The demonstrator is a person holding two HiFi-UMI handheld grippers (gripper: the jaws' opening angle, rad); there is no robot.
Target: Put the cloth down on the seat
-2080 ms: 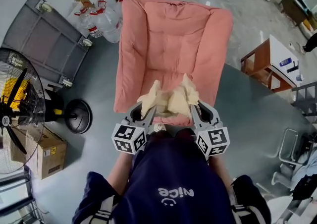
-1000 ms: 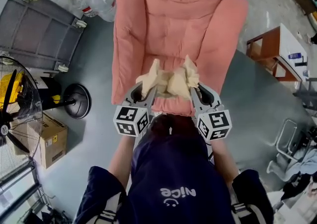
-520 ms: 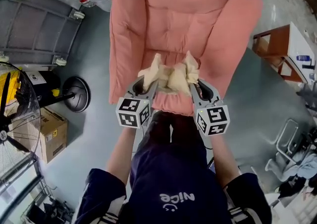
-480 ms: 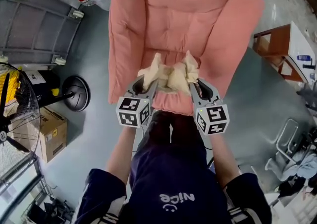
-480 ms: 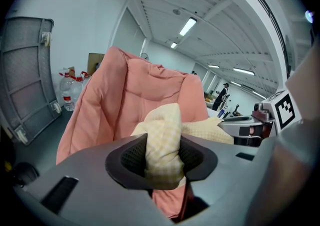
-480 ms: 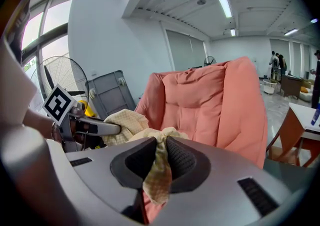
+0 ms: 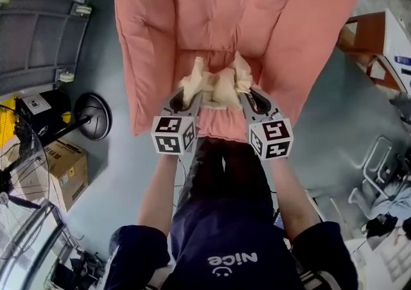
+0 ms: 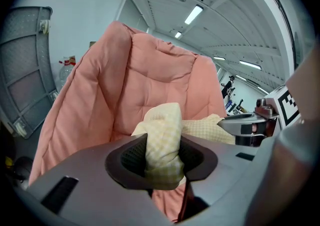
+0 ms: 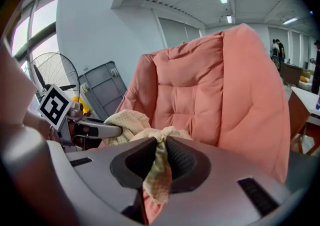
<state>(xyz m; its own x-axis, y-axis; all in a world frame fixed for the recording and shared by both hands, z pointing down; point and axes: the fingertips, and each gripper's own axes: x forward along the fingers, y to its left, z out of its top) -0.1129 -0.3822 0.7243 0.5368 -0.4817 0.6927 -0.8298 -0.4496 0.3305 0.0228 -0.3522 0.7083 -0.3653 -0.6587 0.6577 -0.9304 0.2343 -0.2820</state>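
Observation:
A pale yellow checked cloth (image 7: 217,83) hangs bunched between my two grippers, just above the front of the pink padded seat (image 7: 225,19). My left gripper (image 7: 190,95) is shut on the cloth's left end (image 8: 162,142); a thick fold fills its jaws. The right gripper (image 7: 244,93) is shut on the right end (image 9: 159,167), a thin fold pinched between the pads (image 9: 177,162). Both grippers point at the chair's backrest (image 8: 150,80), side by side and a hand's width apart. The cloth's middle sags toward the seat cushion (image 9: 187,100).
A grey mesh cart (image 7: 38,38) lies on the floor left of the chair. A fan's round base (image 7: 93,115) and a cardboard box (image 7: 61,170) stand further left. A wooden side table (image 7: 369,38) is at the right. The person's legs (image 7: 225,173) are close to the seat's front edge.
The person has stepped closer to the chair; both grippers with the cloth have moved forward over the seat's front. The grips on the cloth are unchanged.

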